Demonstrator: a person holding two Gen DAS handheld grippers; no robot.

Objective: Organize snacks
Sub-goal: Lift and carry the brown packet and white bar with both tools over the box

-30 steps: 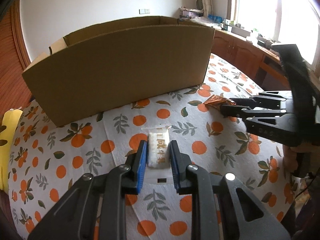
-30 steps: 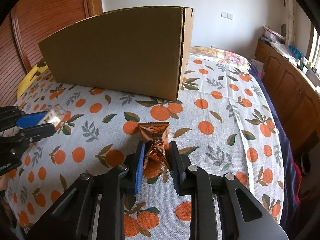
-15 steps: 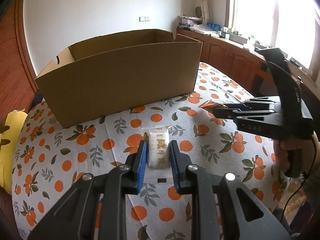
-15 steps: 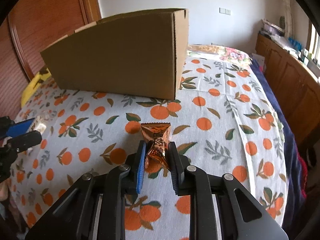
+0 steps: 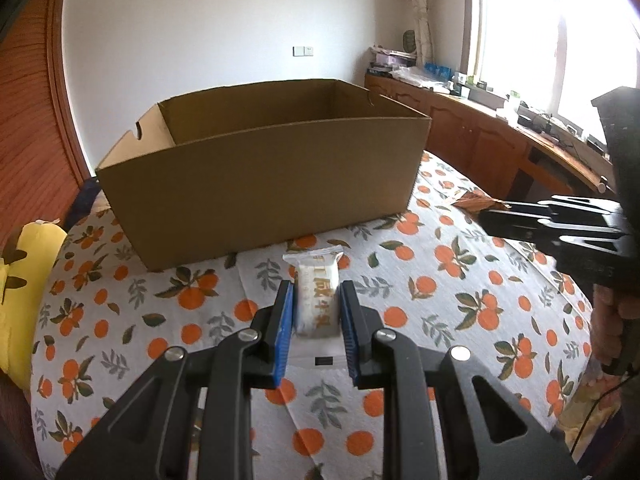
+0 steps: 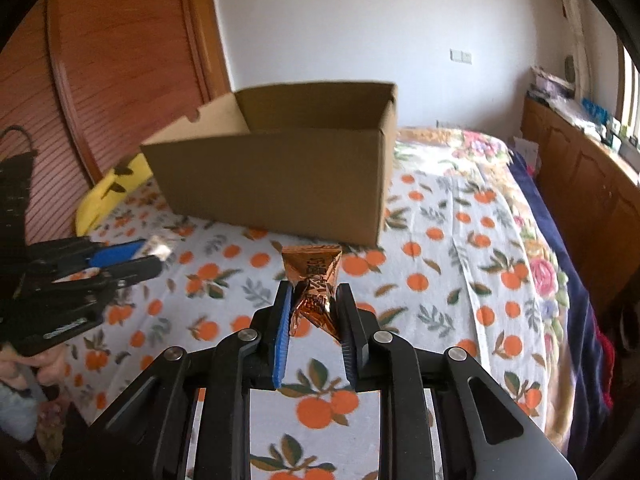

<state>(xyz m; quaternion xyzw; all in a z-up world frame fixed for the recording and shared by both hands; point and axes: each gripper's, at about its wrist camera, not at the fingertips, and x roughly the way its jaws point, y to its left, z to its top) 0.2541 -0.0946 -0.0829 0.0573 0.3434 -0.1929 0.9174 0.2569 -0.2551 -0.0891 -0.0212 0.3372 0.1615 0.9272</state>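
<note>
**A:** So, the left wrist view first. How does that hand sit?

**B:** The left gripper points forward and down over the bed, its jaws closed narrow on a white wrapped snack with gold lettering. The packet stands up between the blue pads, clear of the cloth. At the right edge the right gripper reaches in sideways, a hand wrapped round its grip, and a brown foil wrapper tip shows just past its fingers.

**A:** And what lies around it?

**B:** An open cardboard box sits ahead on the orange-print bedspread. I cannot see its floor. A yellow cushion is at the left edge, a slatted wooden door behind it, wooden cabinets with clutter under a bright window on the right.

**A:** Now the right wrist view.

**B:** Here the right gripper is also tilted downward, jaws pinched on a copper foil candy, held off the bedspread. The left gripper enters from the left, its white snack at its tips.

**A:** The room from here?

**B:** The cardboard box stands beyond the candy, slightly blurred. The yellow cushion lies beside the box's left end, a floral quilt past the box, and a dark blue blanket hangs along the bed's right edge.
</note>
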